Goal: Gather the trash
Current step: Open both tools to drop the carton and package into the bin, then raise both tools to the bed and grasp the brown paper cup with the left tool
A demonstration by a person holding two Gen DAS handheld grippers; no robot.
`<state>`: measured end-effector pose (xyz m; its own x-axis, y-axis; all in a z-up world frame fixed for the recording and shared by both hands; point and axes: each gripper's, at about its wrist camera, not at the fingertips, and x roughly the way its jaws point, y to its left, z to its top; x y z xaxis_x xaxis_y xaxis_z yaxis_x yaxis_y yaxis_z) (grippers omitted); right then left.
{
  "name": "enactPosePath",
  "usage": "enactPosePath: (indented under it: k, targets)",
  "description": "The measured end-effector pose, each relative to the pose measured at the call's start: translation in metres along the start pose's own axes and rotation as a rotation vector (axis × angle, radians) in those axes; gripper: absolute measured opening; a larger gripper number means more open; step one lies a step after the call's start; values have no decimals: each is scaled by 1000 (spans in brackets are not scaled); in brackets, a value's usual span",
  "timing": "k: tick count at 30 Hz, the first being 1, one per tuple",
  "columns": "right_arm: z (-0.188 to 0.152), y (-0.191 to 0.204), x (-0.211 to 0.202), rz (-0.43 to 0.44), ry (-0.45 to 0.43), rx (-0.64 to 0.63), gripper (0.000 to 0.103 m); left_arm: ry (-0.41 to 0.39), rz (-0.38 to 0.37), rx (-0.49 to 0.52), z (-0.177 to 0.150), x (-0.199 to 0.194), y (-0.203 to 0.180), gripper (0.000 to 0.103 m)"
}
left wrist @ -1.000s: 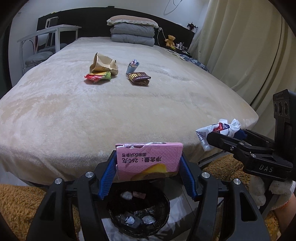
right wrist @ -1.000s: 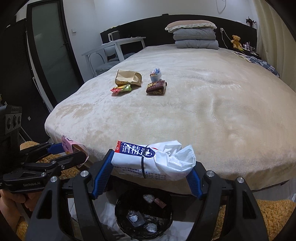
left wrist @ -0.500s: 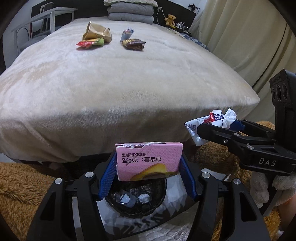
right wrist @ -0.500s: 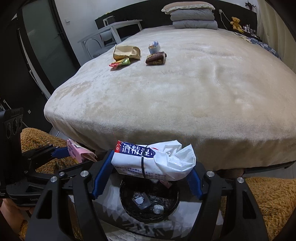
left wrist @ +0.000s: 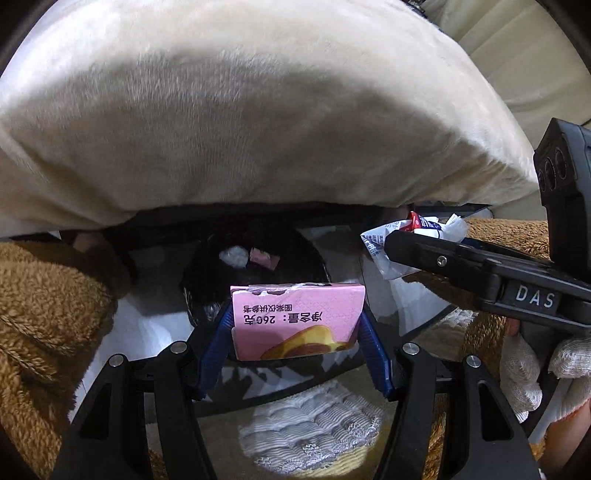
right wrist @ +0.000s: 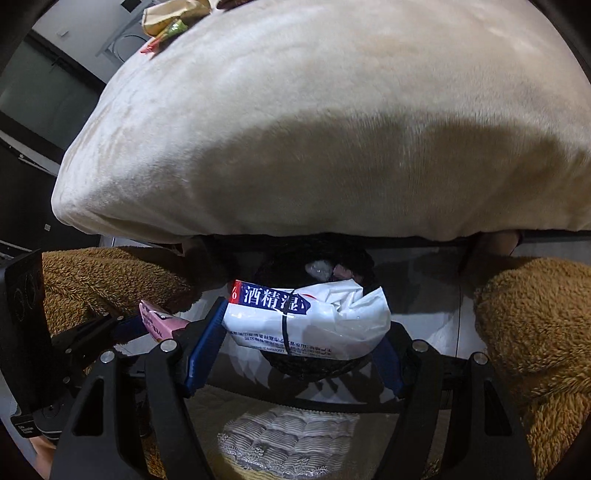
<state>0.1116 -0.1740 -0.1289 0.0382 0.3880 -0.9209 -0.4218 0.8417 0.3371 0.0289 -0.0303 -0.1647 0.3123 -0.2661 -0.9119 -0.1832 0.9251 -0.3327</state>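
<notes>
My left gripper point(left wrist: 297, 325) is shut on a pink snack box point(left wrist: 295, 317) and hangs tilted down over a black-lined trash bin point(left wrist: 207, 273) on the floor at the bed's foot. The bin holds a few scraps point(left wrist: 233, 255). My right gripper point(right wrist: 301, 325) is shut on a crumpled white and blue wipes packet point(right wrist: 314, 317) above the same bin point(right wrist: 277, 266). In the left wrist view the right gripper point(left wrist: 424, 240) shows at the right with the packet point(left wrist: 376, 243). The right wrist view has the left gripper point(right wrist: 147, 325) low at the left, carrying the pink box point(right wrist: 159, 321).
The beige bed cover point(left wrist: 258, 110) overhangs just behind the bin. Brown fluffy rugs point(left wrist: 48, 302) point(right wrist: 535, 325) lie on both sides. A grey patterned mat point(left wrist: 310, 432) lies below the grippers. Wrappers point(right wrist: 170, 18) remain far up on the bed. A white-gloved hand point(left wrist: 535, 369) holds the right gripper.
Both grippers have dropped and tipped downward from over the bed edge to just above the bin. The bed top and its wrappers have slid out of view. Both grips are unchanged.
</notes>
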Motion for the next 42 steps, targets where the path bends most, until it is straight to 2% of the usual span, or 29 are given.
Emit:
enactPosePath:
  k: [5,13,15,16,17,20,24,34,37,42]
  targets:
    - [-2,0,13,1,50,10,72,27,8,-2,-1,3,1,62]
    - [2,-1,19,3,58,29,72,42,-3,-19,-1,4,3,63]
    - [2,-2,18,16,55,41,73,33,4,-23,-1,3,4,66]
    - [3,-3,18,22,55,43,73,30,0,-26,0,2,3,74]
    - [3,-6,17,31,50,48,79,28,-5,-29,0,1,4,81]
    - [5,-10,17,57,41,69,87,27,0,-37,1,2,5,82]
    - [7,-12,14,52,31,76,87,13,2,-45,3,-2,4,82]
    - [7,-7,6,52,5,69,87,-54,24,-19,2,-15,4,82]
    - [4,-6,-4,48,-40,52,87,-89,17,-13,1,-27,4,82]
    - [-3,1,-28,72,-143,1,87,-198,38,24,-2,-52,-1,82]
